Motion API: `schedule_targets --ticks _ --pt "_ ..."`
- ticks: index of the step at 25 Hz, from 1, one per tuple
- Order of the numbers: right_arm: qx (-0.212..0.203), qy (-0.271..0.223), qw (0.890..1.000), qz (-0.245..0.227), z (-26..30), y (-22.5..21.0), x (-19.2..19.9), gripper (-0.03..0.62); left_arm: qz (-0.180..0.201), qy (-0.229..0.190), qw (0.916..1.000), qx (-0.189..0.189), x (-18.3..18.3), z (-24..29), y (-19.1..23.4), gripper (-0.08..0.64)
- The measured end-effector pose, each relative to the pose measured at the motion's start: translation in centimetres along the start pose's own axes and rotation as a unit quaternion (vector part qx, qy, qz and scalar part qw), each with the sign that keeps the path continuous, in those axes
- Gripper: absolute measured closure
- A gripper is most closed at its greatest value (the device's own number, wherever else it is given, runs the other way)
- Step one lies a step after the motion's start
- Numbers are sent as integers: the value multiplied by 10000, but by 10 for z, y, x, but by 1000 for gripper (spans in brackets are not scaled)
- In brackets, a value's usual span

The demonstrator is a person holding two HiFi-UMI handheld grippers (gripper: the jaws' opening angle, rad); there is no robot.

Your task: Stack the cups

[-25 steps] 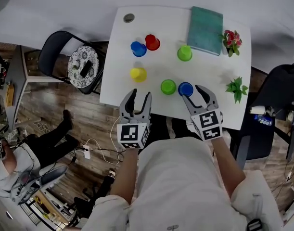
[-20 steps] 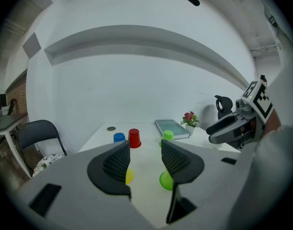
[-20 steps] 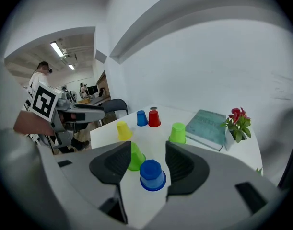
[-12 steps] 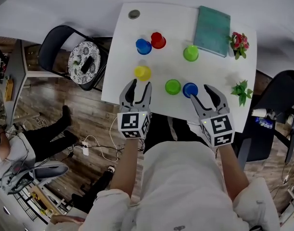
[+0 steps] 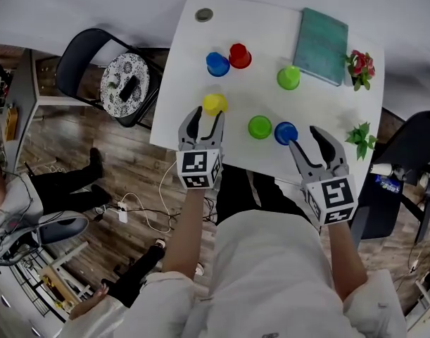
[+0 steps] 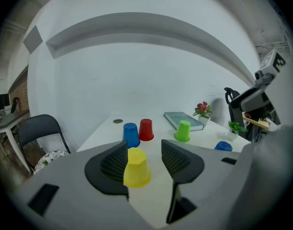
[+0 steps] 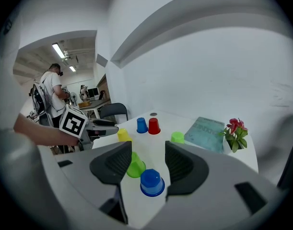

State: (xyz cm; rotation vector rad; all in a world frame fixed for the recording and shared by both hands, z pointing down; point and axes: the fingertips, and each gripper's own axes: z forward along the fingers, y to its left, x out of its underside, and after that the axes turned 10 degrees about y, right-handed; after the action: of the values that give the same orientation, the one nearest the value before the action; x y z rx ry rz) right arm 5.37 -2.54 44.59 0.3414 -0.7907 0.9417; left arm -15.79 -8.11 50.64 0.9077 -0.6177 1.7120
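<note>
Your left gripper (image 5: pixel 207 115) is at the table's (image 5: pixel 264 97) near edge, jaws spread wide, and in the left gripper view the upside-down yellow cup (image 6: pixel 136 167) sits framed between them, pads not pressing on it. Your right gripper (image 5: pixel 305 138) is wide open too, holding nothing, with the near blue cup (image 5: pixel 286 133) just off its inner fingertip and the near green cup (image 5: pixel 260 127) right beside that. Further back stand the far blue cup (image 5: pixel 217 63) and red cup (image 5: pixel 240 55), close together, and the far green cup (image 5: pixel 288 77) near the teal book (image 5: pixel 321 36), whose cover print is too blurred to read. Each marker cube (image 5: pixel 198 170) shows only black-and-white square code patterns.
</note>
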Motion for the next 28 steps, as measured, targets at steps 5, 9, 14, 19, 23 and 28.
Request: schedule_targets --ticks 5,9,14,19,23,28 --pt "54 71 9999 -53 0 -2 1 371 -113 37 9999 16 8 13 7 337" --pt "91 103 9999 -41 0 -5 2 371 -169 74 9998 7 15 23 14 327" --pt "124 143 9998 -18 -2 -9 6 373 -186 173 9997 22 24 34 19 321" --pt "174 202 9996 -6 -4 -13 11 373 -158 165 9997 -11 28 40 21 321" --pt "184 216 9996 13 -3 -15 13 373 -188 177 9996 -67 30 41 24 321" --pt "183 224 9996 12 -3 -17 14 374 -175 183 9996 -85 32 42 24 324"
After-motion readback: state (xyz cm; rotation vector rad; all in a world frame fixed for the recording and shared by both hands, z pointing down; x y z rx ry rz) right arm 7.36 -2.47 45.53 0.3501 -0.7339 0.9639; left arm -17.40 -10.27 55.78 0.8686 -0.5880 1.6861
